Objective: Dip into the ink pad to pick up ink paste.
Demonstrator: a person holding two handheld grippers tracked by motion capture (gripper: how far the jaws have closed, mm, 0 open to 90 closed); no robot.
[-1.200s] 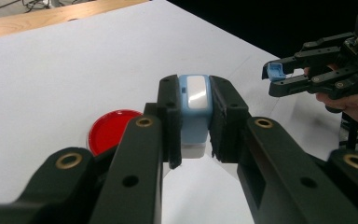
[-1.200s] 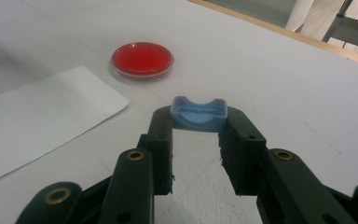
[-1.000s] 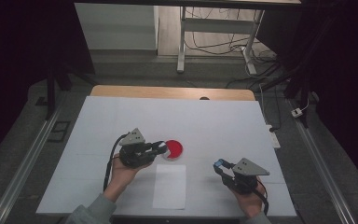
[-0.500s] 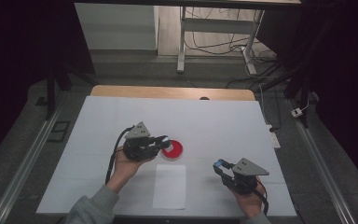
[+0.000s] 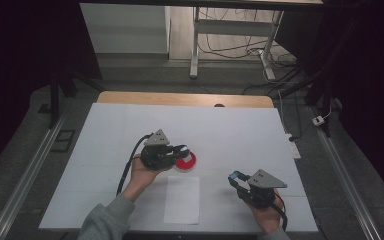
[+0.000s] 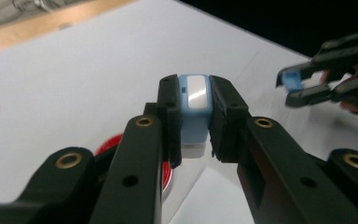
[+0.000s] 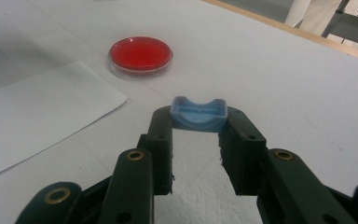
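Note:
My left gripper (image 6: 195, 88) is shut on a small light-blue block with a white face (image 6: 194, 109). In the high view that gripper (image 5: 181, 149) hangs over the near-left rim of a red round dish (image 5: 187, 162), which peeks out under the jaws (image 6: 108, 143). My right gripper (image 7: 198, 120) is shut on a blue curved cap-like piece (image 7: 198, 114), held by its two ends. It sits at the table's front right (image 5: 235, 178), apart from the dish (image 7: 141, 52). The left gripper view also shows it farther off with the blue piece (image 6: 291, 78).
A white paper sheet (image 5: 182, 199) lies flat near the front edge between my hands, its corner reaching toward the dish (image 7: 37, 116). The white table top (image 5: 230, 130) has a wooden strip (image 5: 180, 98) along its far edge. Metal rails run along both sides.
My left gripper has slid to the right with the blue block, so its tips now overlap the red dish. The right gripper has stayed put.

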